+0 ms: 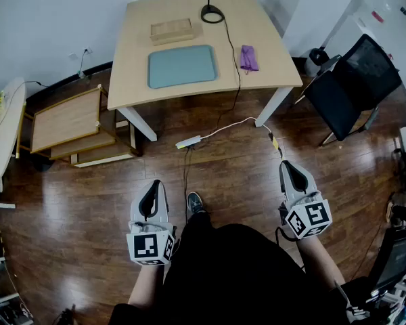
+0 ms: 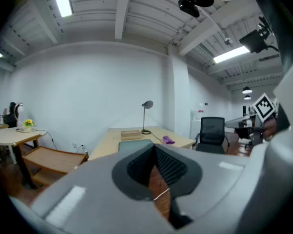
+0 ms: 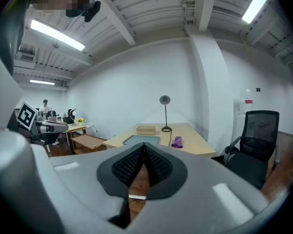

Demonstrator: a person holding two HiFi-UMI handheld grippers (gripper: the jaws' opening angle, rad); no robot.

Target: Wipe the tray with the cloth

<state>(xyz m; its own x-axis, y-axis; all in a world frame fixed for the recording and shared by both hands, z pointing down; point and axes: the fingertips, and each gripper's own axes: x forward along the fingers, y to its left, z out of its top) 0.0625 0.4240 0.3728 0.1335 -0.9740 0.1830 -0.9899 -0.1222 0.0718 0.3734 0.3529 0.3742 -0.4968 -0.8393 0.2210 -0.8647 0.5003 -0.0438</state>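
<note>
A blue-grey tray lies flat on the light wooden table across the room. To the tray's right lies a purple cloth. The tray and cloth also show small in the right gripper view, and the cloth in the left gripper view. My left gripper and right gripper hover over the wooden floor, well short of the table. Both are shut with nothing between the jaws.
A wooden box and a black lamp base stand behind the tray, with a cable running down to a power strip on the floor. A black office chair stands right of the table, a low wooden shelf to its left.
</note>
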